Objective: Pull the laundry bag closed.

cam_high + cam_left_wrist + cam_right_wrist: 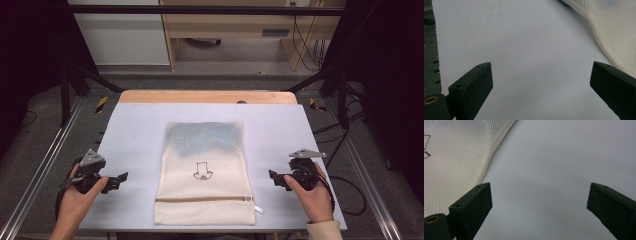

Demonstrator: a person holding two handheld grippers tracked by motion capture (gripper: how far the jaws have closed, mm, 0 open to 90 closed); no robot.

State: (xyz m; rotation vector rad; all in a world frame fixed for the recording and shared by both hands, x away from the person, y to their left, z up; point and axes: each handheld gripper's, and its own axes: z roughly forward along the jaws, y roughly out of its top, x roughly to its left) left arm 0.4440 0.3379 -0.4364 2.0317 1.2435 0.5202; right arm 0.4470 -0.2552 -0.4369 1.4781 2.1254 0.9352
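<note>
Two grippers idle beside a zipped mesh laundry bag

One cream mesh laundry bag, lying flat at the middle of the white table top; small dark line drawing printed near its centre; zipper running across the end nearest the person, apparently closed, with its white pull tab at the right end; a pale bluish item shows faintly through the mesh at the far half, kind not discernible.

One left gripper, held in the left hand, to the left of the bag and apart from it; jaws spread wide, holding nothing; in the left gripper view the bag's edge lies just beyond the right-hand jaw.

One right gripper, held in the right hand, to the right of the bag, likewise apart; jaws released and empty; the mesh sits just past its left-hand jaw in the right gripper view.

Status, by judgement: bag untouched and squarely laid; no grasp begun; approach, grip and whatever handling of the bag follows all remain to be done.
</note>
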